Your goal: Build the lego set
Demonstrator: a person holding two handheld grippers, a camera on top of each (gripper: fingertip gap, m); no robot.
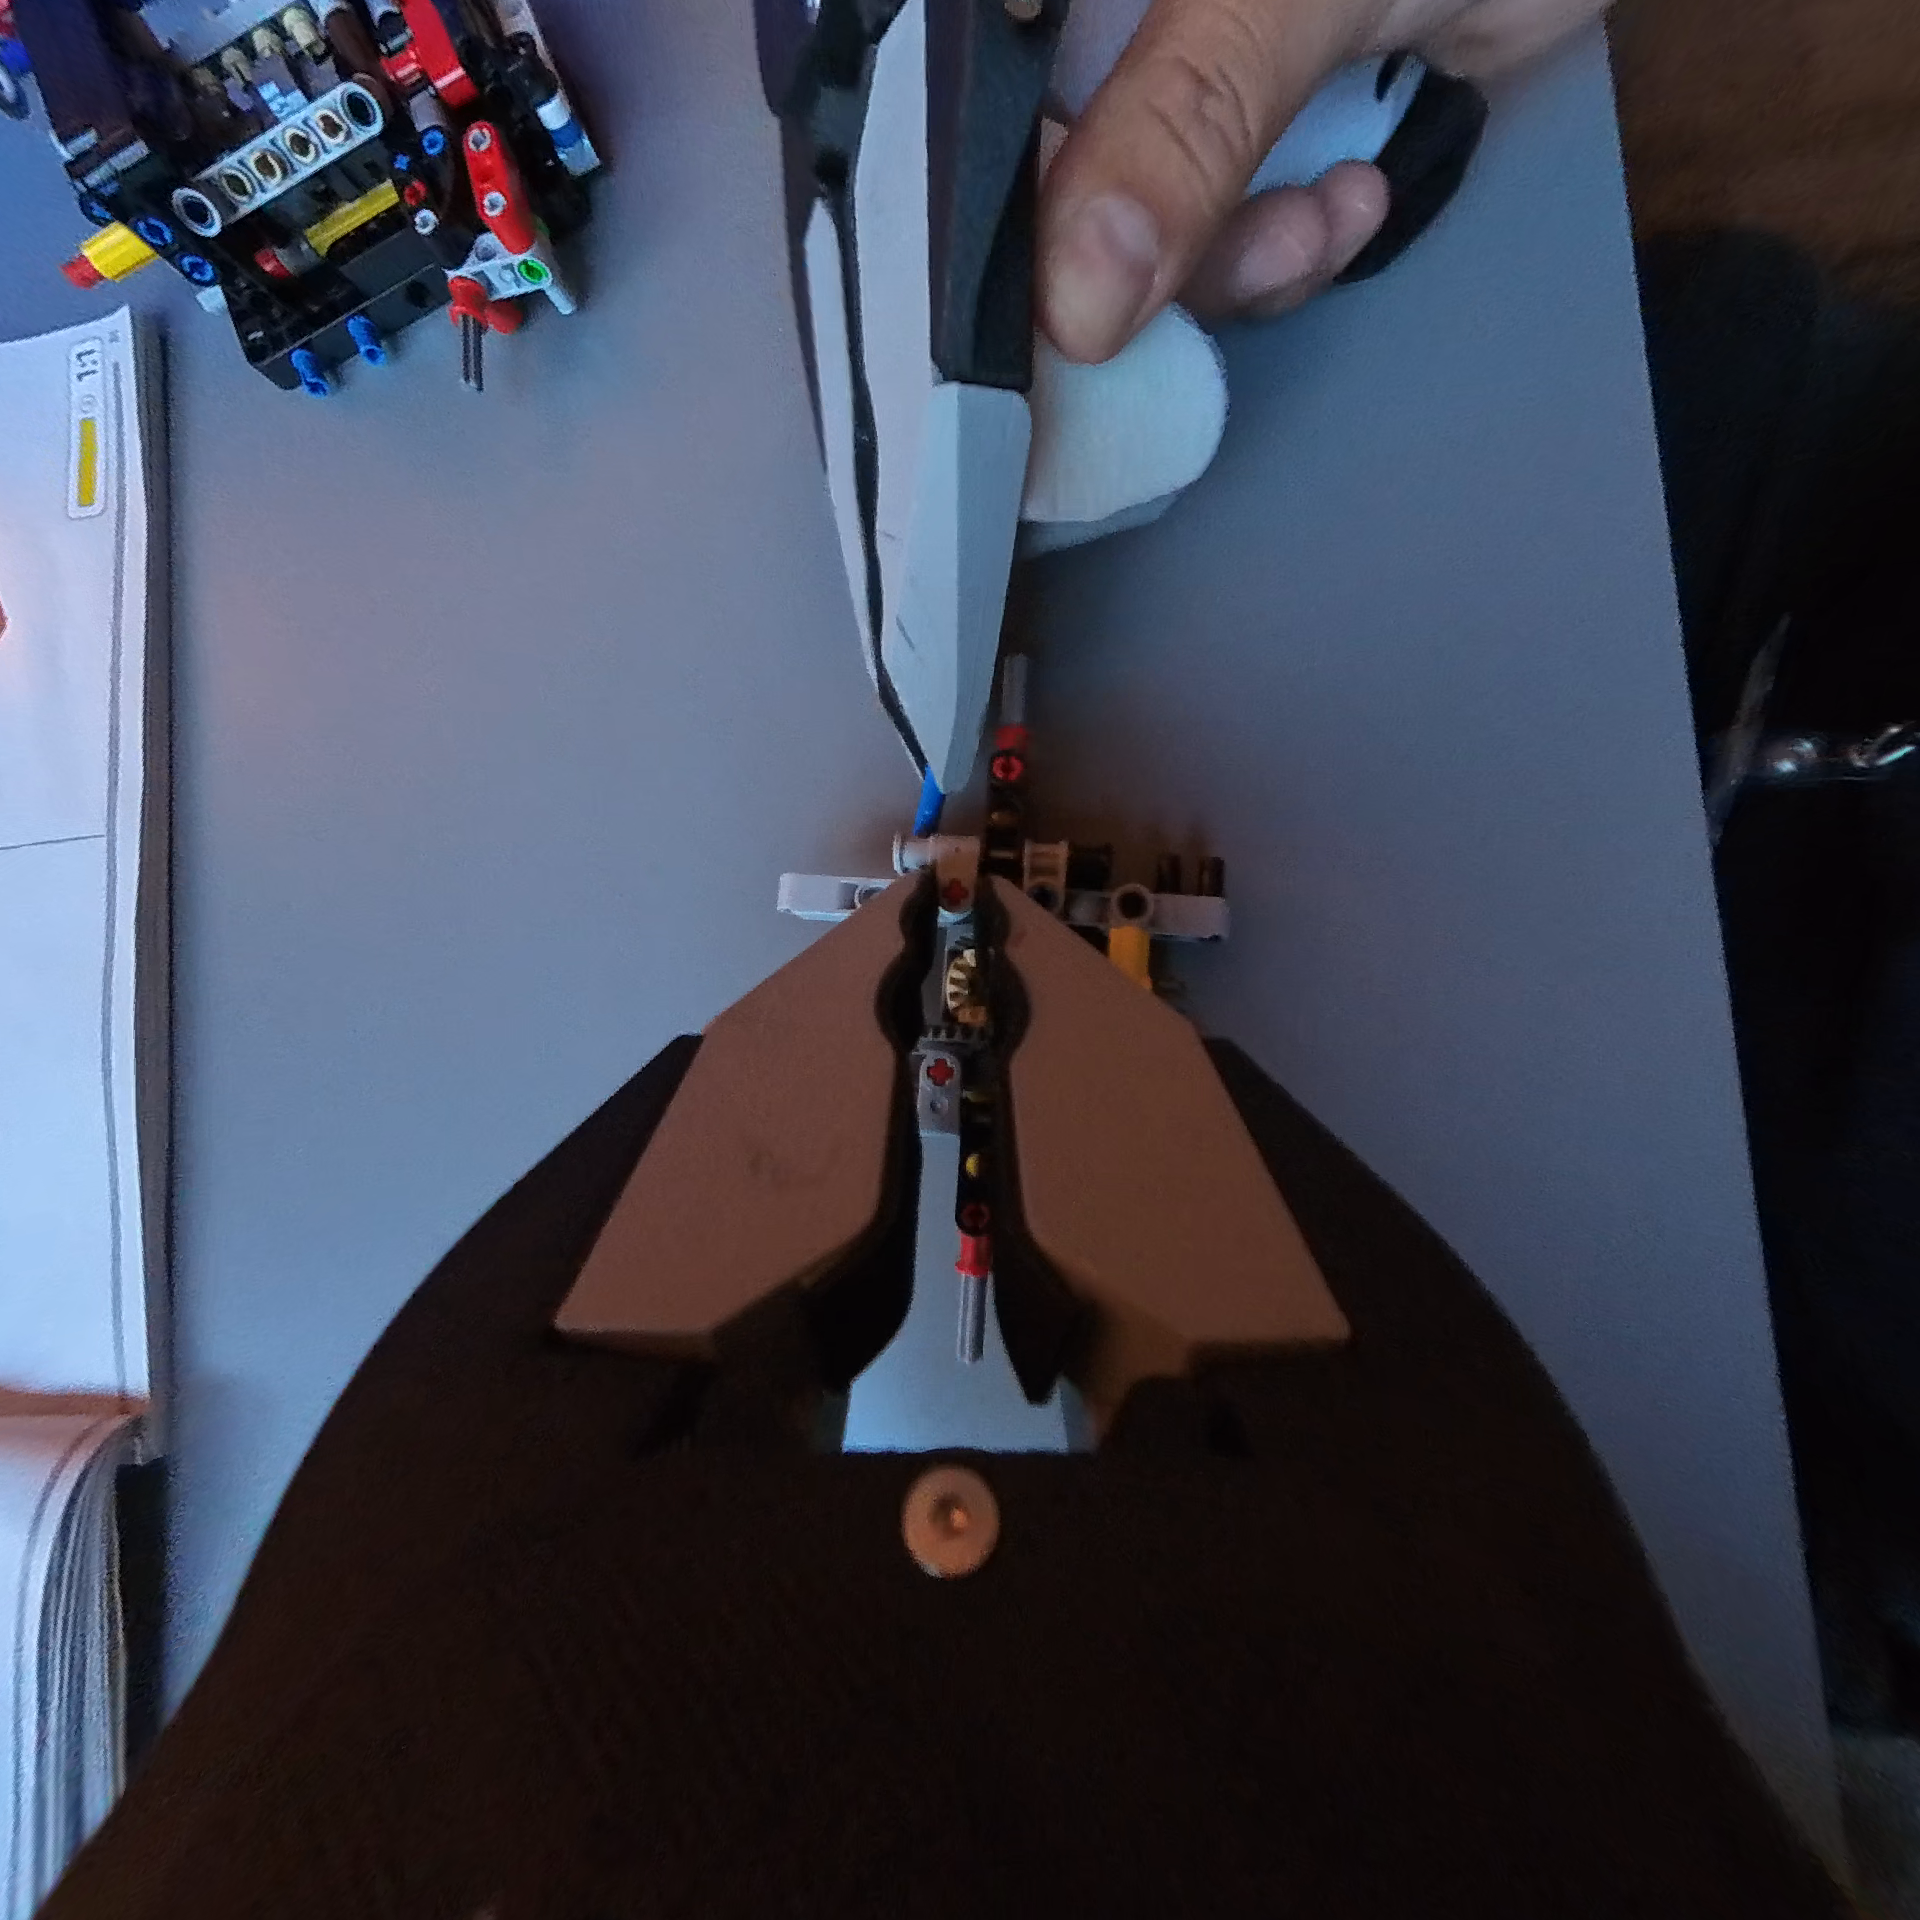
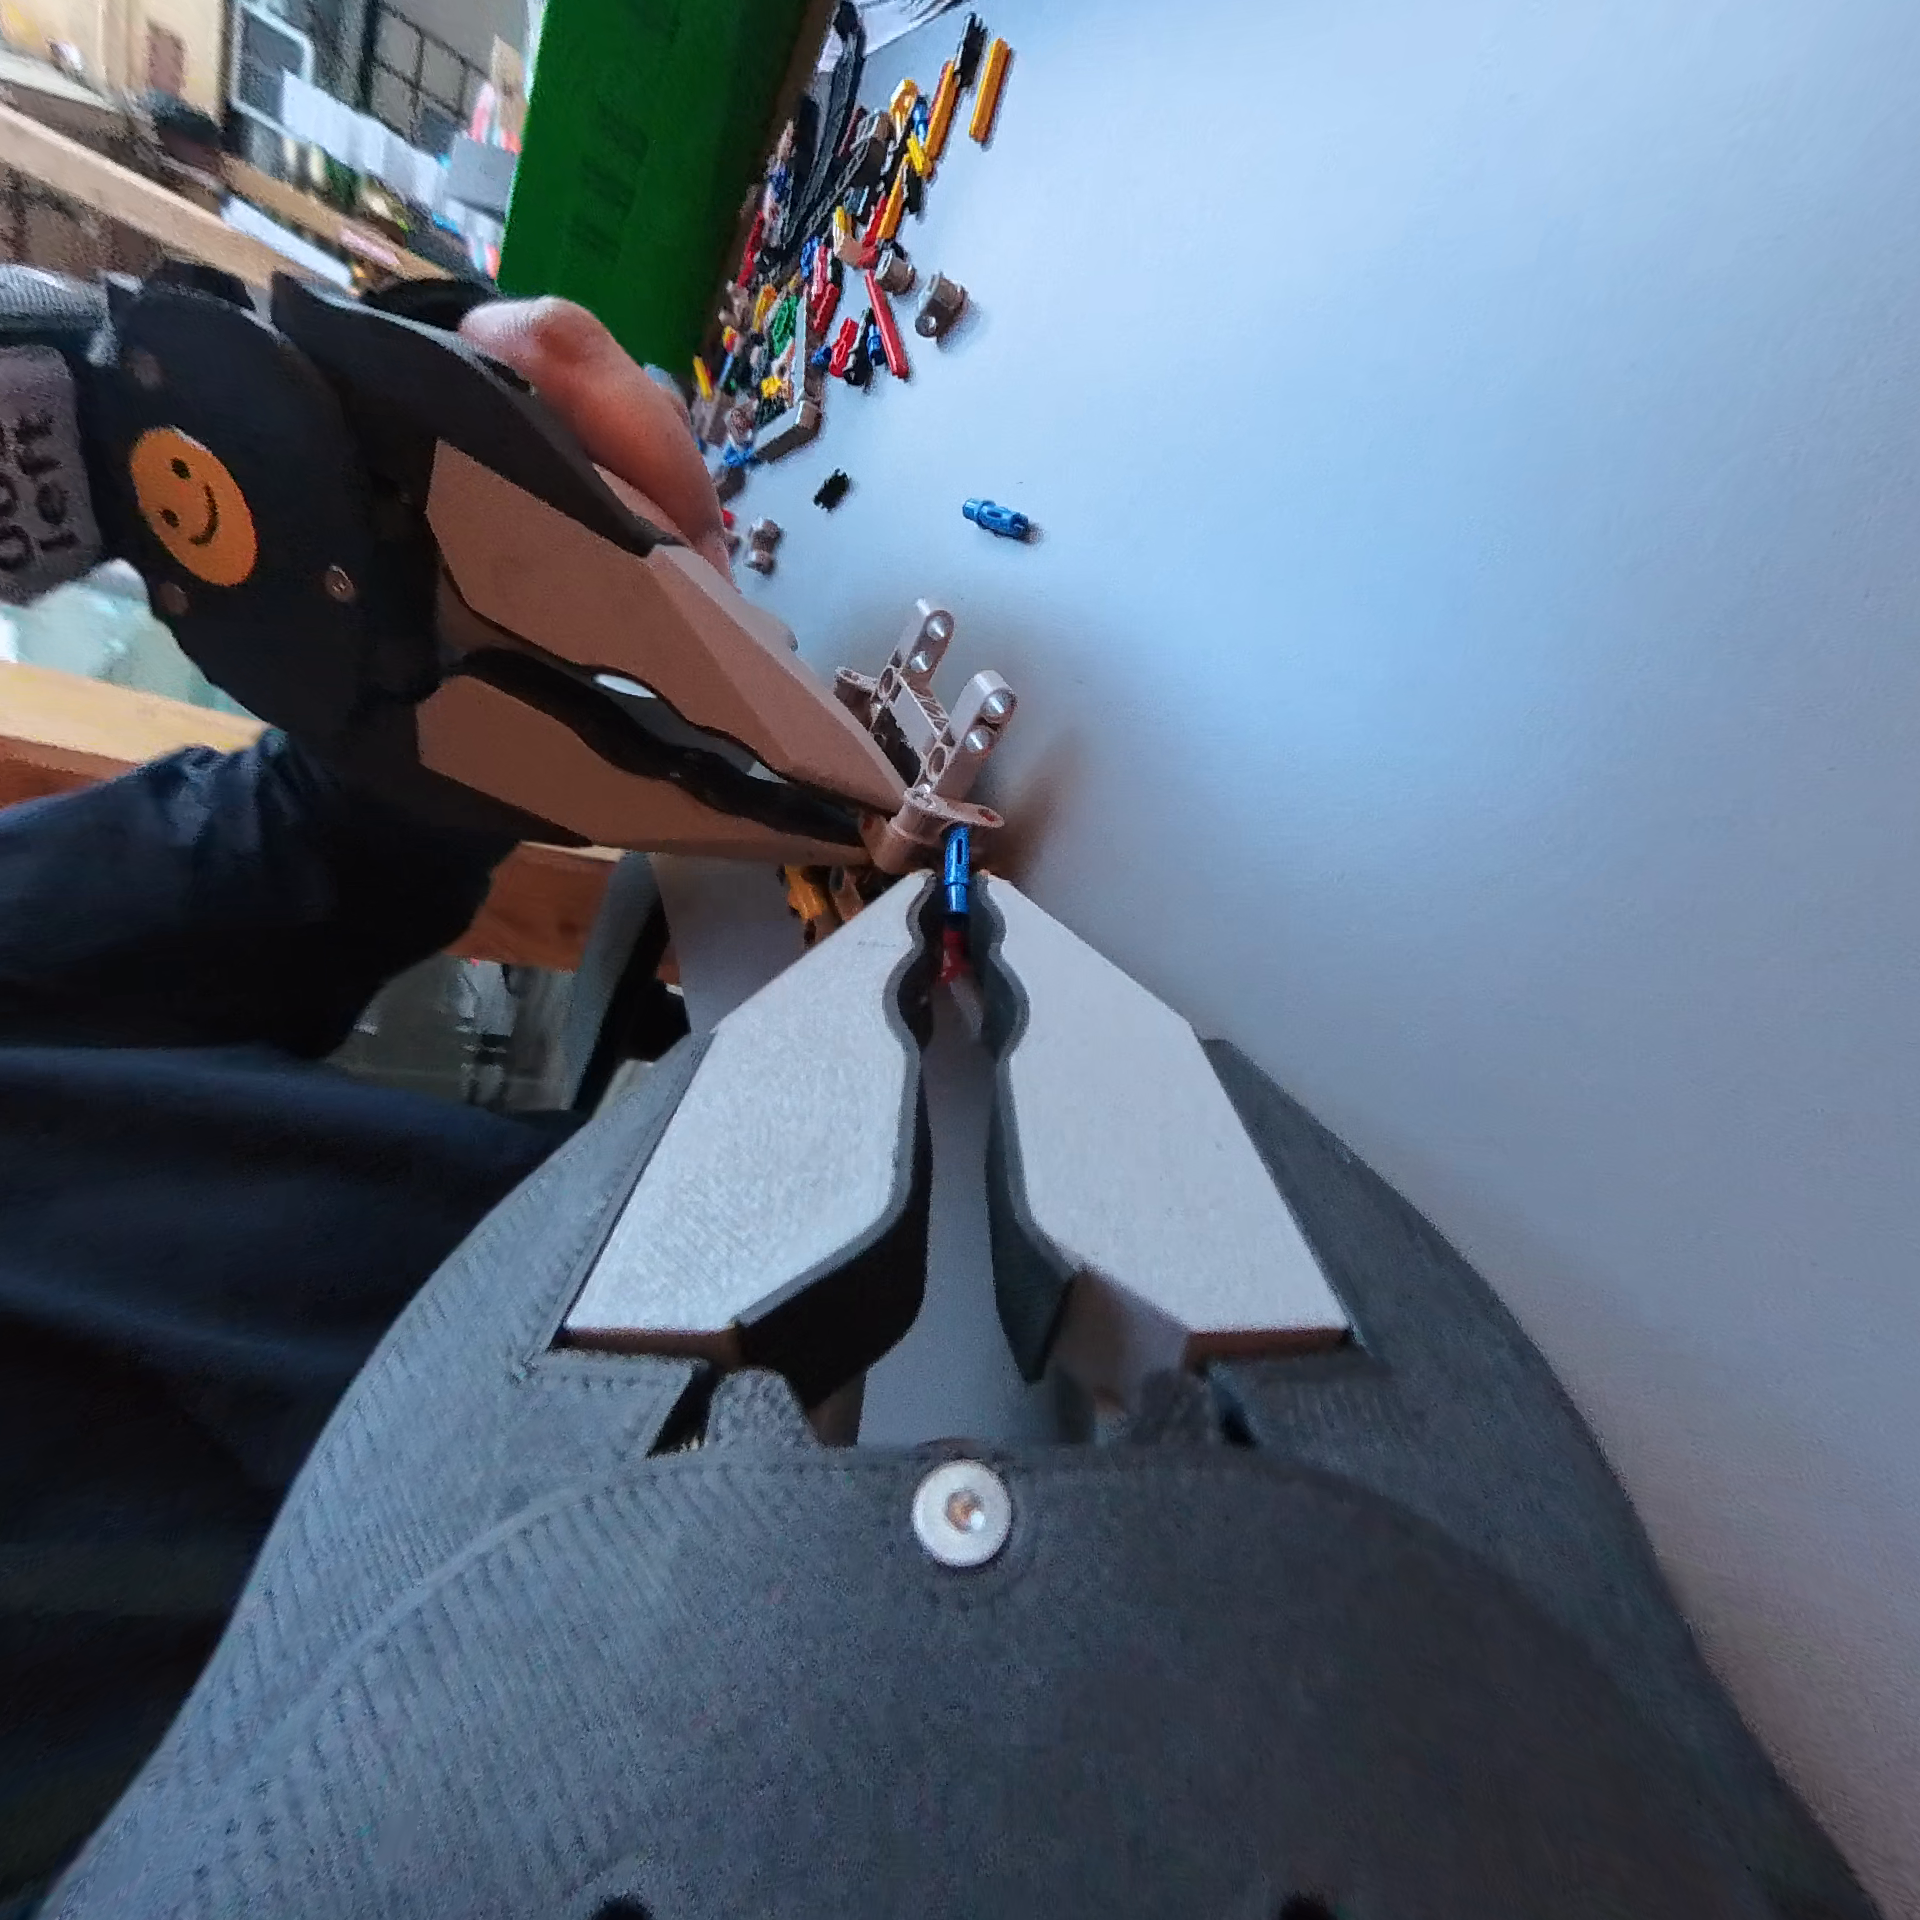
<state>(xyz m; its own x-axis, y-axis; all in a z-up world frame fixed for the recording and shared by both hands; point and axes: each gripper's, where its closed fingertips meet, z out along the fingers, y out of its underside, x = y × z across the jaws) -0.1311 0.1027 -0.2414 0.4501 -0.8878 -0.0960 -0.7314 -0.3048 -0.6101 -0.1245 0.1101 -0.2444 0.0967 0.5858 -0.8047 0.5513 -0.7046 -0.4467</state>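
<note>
Clearly the left gripper [image 1: 956, 894], tan wavy-edged fingers nearly closed, clamps a small brick assembly [image 1: 1023, 883] of grey beams and a toothed gear. Meanwhile the right gripper [image 2: 958, 883], its pale matte fingers almost together, pinches a slim blue pin [image 2: 956, 868] touching that assembly above the smooth grey table [image 2: 1455, 623].

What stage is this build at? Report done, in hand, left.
Done: a bigger assembly stands aside on the table. In hand: left gripper clamps a small gear subassembly; right gripper holds a blue pin at its connector. Left: loose parts remain.
</note>
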